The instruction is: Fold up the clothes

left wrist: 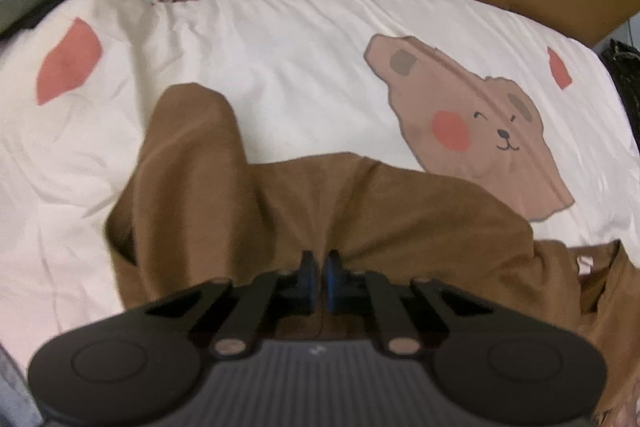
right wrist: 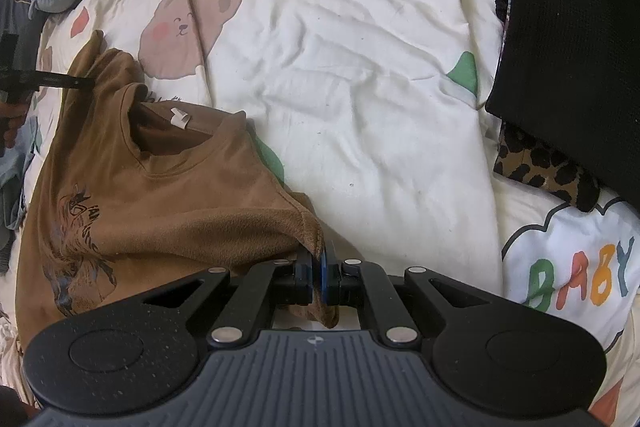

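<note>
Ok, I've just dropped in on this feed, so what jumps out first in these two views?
The brown T-shirt sprawled on the cream bear-print quilt, neck opening and white label up. The right gripper is shut on a sleeve edge at its near side; the left gripper is closed on bunched brown cloth. A black garment lies at the quilt's right edge, over something leopard-patterned.
</note>
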`<state>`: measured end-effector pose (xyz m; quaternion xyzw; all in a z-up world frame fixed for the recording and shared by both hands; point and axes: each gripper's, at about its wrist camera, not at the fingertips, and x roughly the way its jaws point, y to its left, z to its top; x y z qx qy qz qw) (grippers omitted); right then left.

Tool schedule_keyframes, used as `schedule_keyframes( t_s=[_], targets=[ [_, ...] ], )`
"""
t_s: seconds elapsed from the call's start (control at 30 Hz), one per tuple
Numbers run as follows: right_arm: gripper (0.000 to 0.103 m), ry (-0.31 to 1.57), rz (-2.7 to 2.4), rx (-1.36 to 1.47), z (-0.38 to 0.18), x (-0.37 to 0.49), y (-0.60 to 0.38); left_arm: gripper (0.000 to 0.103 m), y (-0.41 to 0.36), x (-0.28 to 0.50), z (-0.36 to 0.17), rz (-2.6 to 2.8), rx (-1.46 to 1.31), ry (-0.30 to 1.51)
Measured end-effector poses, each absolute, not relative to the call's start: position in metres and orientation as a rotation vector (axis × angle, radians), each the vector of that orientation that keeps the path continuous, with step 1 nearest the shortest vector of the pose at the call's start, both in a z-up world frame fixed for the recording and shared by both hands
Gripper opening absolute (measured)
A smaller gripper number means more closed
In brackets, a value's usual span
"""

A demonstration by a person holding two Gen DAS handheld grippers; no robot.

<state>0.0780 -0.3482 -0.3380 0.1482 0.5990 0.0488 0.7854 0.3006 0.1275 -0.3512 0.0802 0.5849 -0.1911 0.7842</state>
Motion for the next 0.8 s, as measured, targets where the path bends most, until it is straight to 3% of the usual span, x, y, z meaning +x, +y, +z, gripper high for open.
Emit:
schedule_keyframes(
  t_s=[0.23, 0.43, 0.5, 0.57, 0.8],
  targets=[
    [0.001, 1.296, 0.099, 0.321, -0.343, 0.078, -0.349, 0.005, 0.149, 0.284, -0.357, -0.399, 0.209, 1.32],
    [0.001, 1.306, 0.095, 0.31, -0.35, 0.077, -0.346, 0.011, 0.149, 0.286, -0.367, -0.395, 0.224, 1.36],
    [0.001, 1.308, 0.096, 0.307, -0.351, 0.076, -0.345, 0.02, 0.144, 0.29, -0.364, -0.413, 0.258, 1.374],
    [0.001, 1.308, 0.096, 0.308, -0.352, 0.076, -0.345, 0.041, 0.139, 0.293, -0.357, -0.442, 0.298, 1.376],
    [0.001, 1.302, 0.101, 0.321, -0.354, 0.076, -0.345, 0.045, 0.125, 0.308, -0.321, -0.531, 0.391, 1.342]
  ],
)
